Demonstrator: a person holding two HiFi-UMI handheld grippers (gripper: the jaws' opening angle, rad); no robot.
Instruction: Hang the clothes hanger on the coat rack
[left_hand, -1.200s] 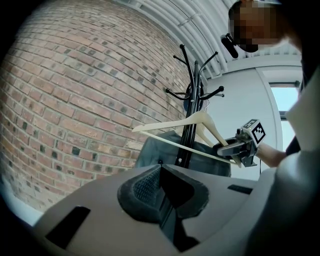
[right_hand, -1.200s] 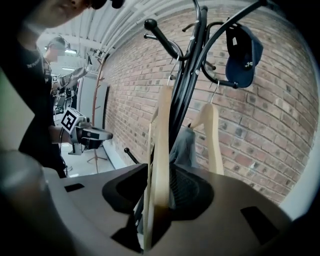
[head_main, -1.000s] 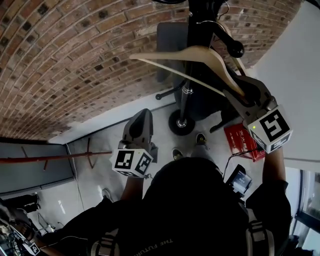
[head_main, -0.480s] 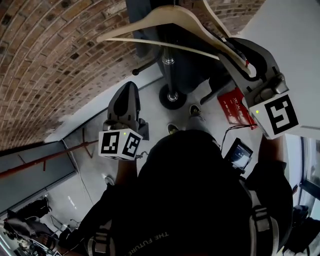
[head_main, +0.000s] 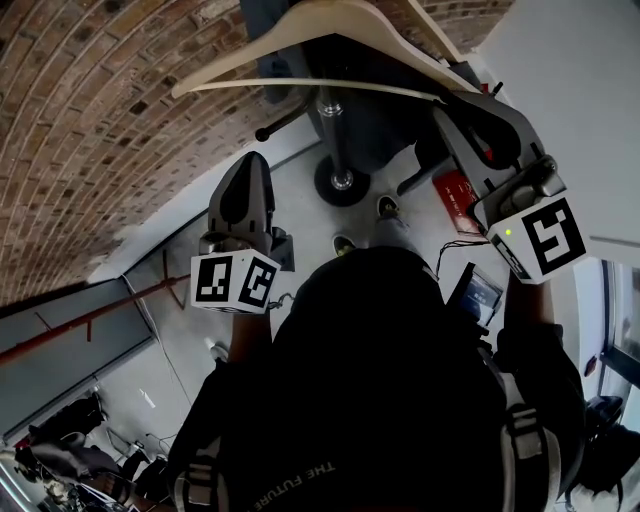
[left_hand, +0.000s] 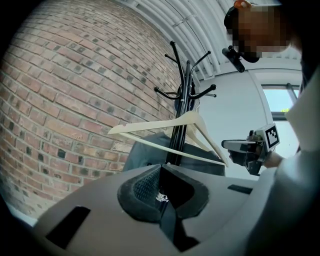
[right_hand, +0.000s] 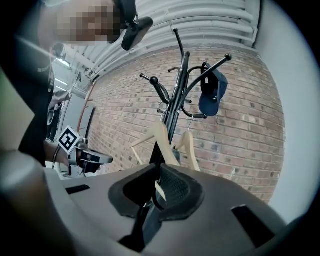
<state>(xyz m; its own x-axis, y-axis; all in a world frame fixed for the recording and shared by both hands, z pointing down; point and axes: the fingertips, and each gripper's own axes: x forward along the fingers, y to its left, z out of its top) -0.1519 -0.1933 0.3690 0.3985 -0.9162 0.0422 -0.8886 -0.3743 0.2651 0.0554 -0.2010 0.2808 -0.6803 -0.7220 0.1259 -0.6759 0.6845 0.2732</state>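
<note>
**Fig.** Two hand-held grippers at a coat rack (left_hand: 184, 100); hanger end-gripped.

(a) R gripper (right_hand: 159, 182): jaws closing, w/ one end of the wooden hanger (right_hand: 167, 142) between them. The pads appear to press the wood, though the contact itself lies in shadow. In the R gripper view the hanger rises from the jaws toward 12 o'clock, its peak against the rack's pole.

(b) L gripper (left_hand: 162, 189): jaws drawn together, nothing between them; only a sliver of the pole shows through the slit.

(c) Head view: R gripper at 2 o'clock, tips at the hanger's right end. L gripper at 9 o'clock, well apart from the hanger, pointing toward 12. The hanger spans the top of the frame, approx. 11 to 1 o'clock, crossbar below its arms. Whether its hook sits on a peg can't be told.

(d) Coat rack: black pole w/ curved pegs, in front of a brick wall (left_hand: 75, 100). Its round base (head_main: 342, 182) lies at 12 o'clock in the head view.

(e) Second hanger (right_hand: 188, 149): just beside the gripped one, at its 3 o'clock, hook up by a lower peg. Blue cap (right_hand: 211, 95) on an upper peg, at 1 o'clock.

(f) Red box (head_main: 455, 190) on the floor, at 3 o'clock of the base.
</note>
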